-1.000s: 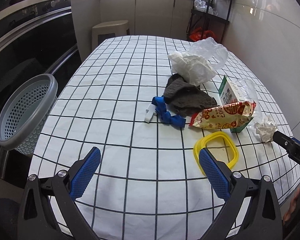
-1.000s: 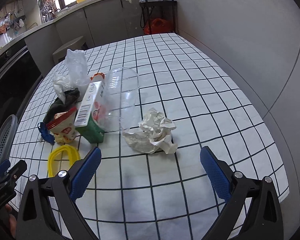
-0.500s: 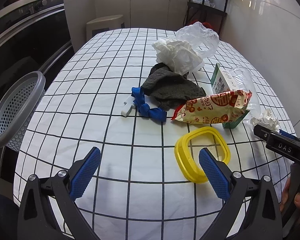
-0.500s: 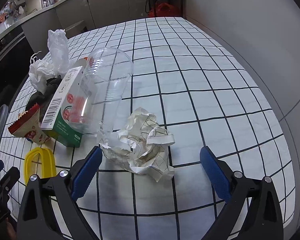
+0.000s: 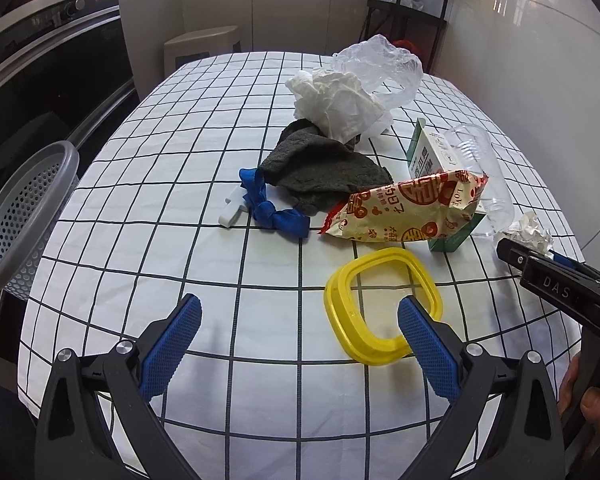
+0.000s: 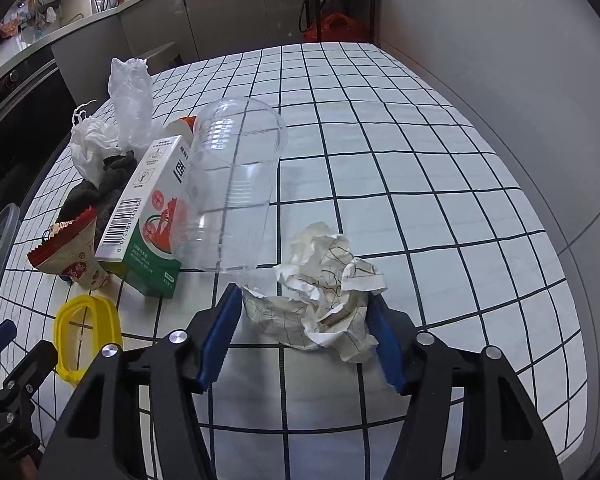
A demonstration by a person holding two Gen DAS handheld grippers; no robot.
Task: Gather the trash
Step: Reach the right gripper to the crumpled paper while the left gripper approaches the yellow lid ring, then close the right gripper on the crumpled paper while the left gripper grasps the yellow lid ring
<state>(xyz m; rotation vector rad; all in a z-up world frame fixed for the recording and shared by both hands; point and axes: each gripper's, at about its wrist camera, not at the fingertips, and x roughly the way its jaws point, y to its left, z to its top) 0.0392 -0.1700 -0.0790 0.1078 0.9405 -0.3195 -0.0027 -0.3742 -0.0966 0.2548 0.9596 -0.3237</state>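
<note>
Checked tablecloth (image 5: 180,184), stool (image 5: 202,46) & black shelf rack (image 5: 408,8) behind.
</note>
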